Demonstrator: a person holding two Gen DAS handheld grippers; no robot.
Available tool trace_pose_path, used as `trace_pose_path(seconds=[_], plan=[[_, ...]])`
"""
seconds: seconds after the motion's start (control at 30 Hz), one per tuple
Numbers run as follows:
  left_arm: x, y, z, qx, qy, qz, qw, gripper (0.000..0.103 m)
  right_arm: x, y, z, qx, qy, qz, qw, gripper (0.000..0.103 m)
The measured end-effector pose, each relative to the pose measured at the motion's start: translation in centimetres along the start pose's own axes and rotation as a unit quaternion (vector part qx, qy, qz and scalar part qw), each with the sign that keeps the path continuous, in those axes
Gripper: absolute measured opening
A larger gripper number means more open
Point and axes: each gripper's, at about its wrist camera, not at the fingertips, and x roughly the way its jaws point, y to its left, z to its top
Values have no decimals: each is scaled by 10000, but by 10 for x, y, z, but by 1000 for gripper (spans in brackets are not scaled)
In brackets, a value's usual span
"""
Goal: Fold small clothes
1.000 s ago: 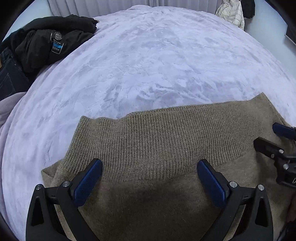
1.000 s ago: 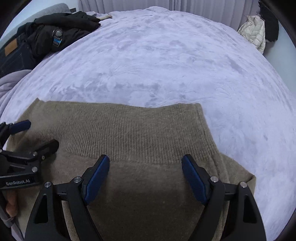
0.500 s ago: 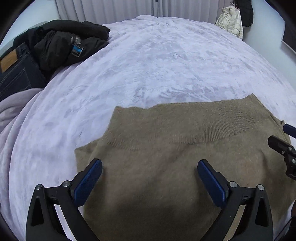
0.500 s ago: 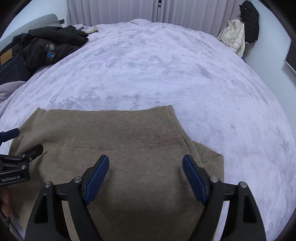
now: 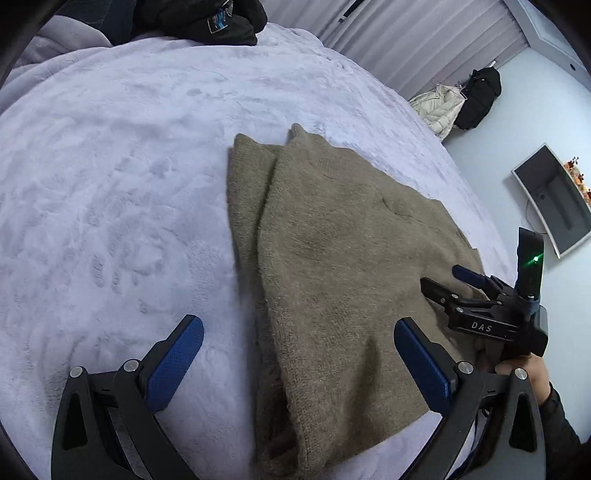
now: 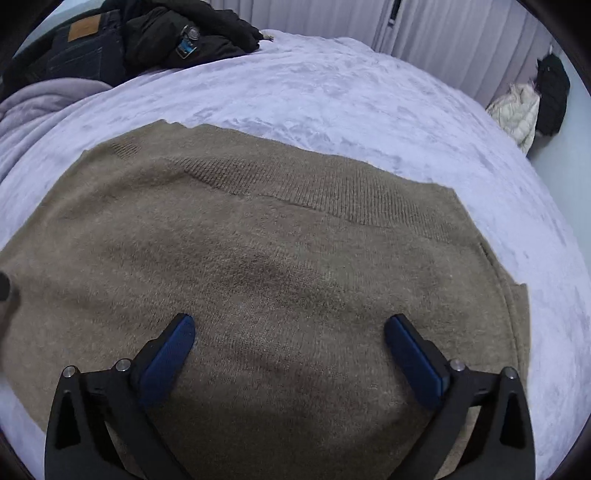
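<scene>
Now the folded olive-brown knitted sweater [image 6: 280, 266] lies flat on the bed with the pale lilac plush cover [image 5: 110, 192]. Left tongs [image 5: 299, 358] stand released over its left edge. Right tongs [image 6: 290, 345] are opening above its middle, nothing pinched. Black jacket [image 6: 184, 33] lies far behind.

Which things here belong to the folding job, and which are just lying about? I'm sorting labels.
Job: brown knit sweater, left gripper, right gripper, its jaws opening, nothing gripped.
Lying about: black jacket, jeans, white puffer coat.
</scene>
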Motion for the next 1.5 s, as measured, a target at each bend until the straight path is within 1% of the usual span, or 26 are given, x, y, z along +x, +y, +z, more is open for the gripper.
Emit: trace_pose_path(seconds=[0.03,0.13,0.23,0.27,0.3,0.33,0.43,0.5,0.53,0.57,0.6,0.67,0.7,0.77,0.83,0.9,1.0,1.03,1.1,1.13,1.17,1.2,1.27,1.33,1.4,1.5], plan=[[5,-1,3,11,73,-70,9999,103,-1,-2,2,121,47,37,9999,103],[23,-10,14,31,282,-463,9985,103,-9,0,2,205,148,-159,9996,103],[39,-16,26,-48,458,-701,9965,103,-22,3,-13,344,75,-148,9993,103],[42,-18,29,-97,458,-759,9960,100,-26,4,-17,362,59,-176,9992,103],[42,-20,31,-105,433,-721,9964,71,-30,3,-22,365,26,-212,9991,103],[42,-21,31,-102,450,-587,9972,56,-35,3,-25,344,4,-247,9991,103],[41,-19,33,-260,456,-537,9972,45,-48,-6,-20,322,-88,-395,9987,103],[40,-18,36,-390,464,-541,9967,38,-51,-17,-5,463,-175,-539,9973,103],[37,-16,36,-448,455,-563,9964,34,-49,-21,4,568,-155,-582,9966,103],[34,-17,37,-503,452,-593,9959,27,-44,-26,17,689,-75,-573,9959,103],[30,-18,38,-543,430,-582,9959,23,-32,-29,31,802,102,-492,9955,103],[21,-28,42,-470,383,-565,9966,23,-1,-28,52,870,589,-291,9940,103],[17,-33,43,-385,347,-518,9973,23,17,-23,60,783,805,-273,9933,103],[12,-46,44,-107,303,-269,9991,23,45,-11,65,532,1016,-360,9928,103],[16,-53,45,24,381,-13,9993,23,46,-10,66,548,922,-393,9935,103],[19,-51,44,27,423,93,9991,23,32,-16,62,737,874,-359,9928,103],[19,-49,44,-72,454,130,9989,23,-8,-26,35,992,424,-283,9938,103],[19,-53,45,-68,445,157,9989,22,-15,-26,23,1009,361,-288,9938,103],[19,-65,47,40,451,263,9986,22,-11,-20,4,821,476,-347,9949,103],[19,-73,48,112,471,350,9982,21,-4,-12,-4,539,506,-466,9962,103],[18,-81,49,167,484,443,9977,21,-4,-5,-9,244,239,-599,9976,103],[16,-89,50,208,490,539,9971,21,-7,-3,-9,131,160,-603,9980,103],[9,-102,52,227,511,639,9964,21,-17,-16,-6,444,285,-344,9980,103],[5,-120,55,266,525,738,9955,20,-42,-37,-11,720,-66,-73,9974,103],[3,-145,58,331,552,822,9945,20,-60,-58,-20,699,-304,-131,9970,103],[4,-199,64,593,560,927,9923,19,-76,-99,-40,874,-352,-224,9953,103]])
